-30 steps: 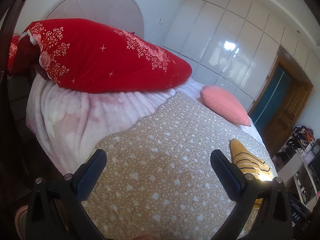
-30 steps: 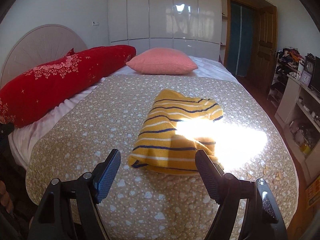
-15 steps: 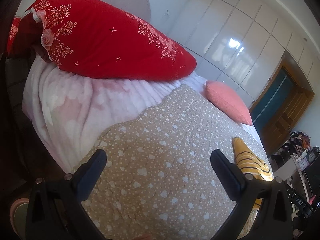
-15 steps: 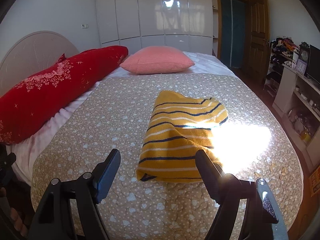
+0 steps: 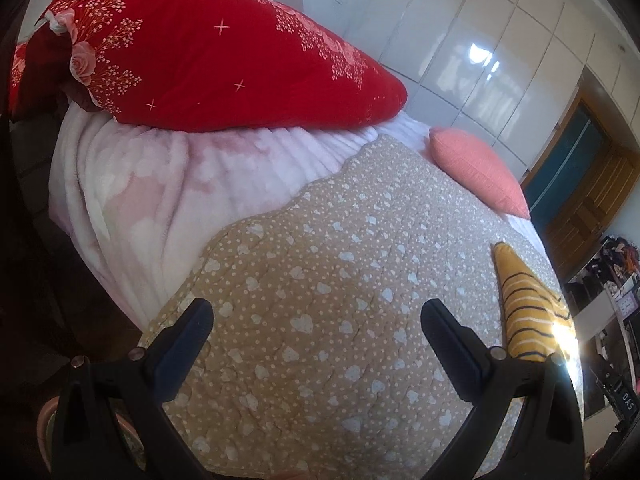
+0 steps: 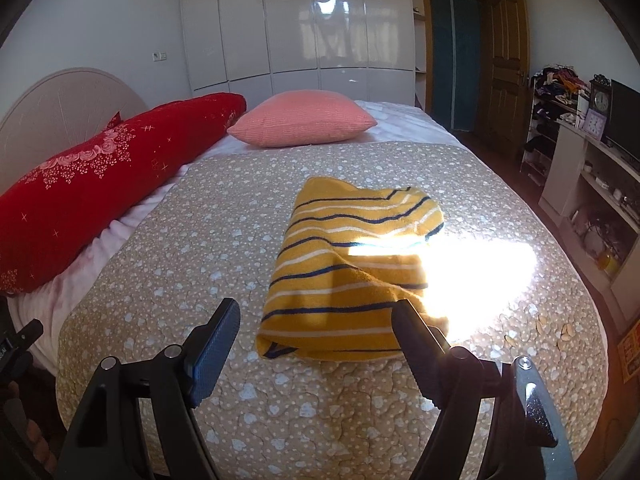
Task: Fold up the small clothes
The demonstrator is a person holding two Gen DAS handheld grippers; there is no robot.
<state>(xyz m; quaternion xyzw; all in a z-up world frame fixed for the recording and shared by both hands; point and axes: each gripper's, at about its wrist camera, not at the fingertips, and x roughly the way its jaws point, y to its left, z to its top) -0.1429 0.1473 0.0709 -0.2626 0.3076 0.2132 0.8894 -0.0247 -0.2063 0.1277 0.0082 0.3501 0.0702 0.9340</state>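
A: From the left wrist view, how does the left gripper [image 5: 316, 316] sit?

B: Tilted down over the near-left part of the tan quilt [image 5: 320, 280], jaws wide apart, nothing between them. Bare quilt lies ahead of it. The quilt's scalloped edge runs just left of the left finger [image 5: 192, 328], and beyond it the white-pink blanket [image 5: 160, 184] drops off the bedside. The yellow striped garment [image 5: 524, 308] lies well to the right; its near end is lost in sun glare and behind the right finger.

A: And the right wrist view?

B: The right gripper [image 6: 316, 320] also points downward, jaws spread, gripping nothing. The garment [image 6: 344, 264] lies folded on the quilt just ahead, its near edge between the fingertips. Open quilt lies on the left, with the red bolster [image 6: 100, 184] and the pink pillow [image 6: 304, 120] farther back. The sun patch [image 6: 472, 276] washes out the garment's right side.
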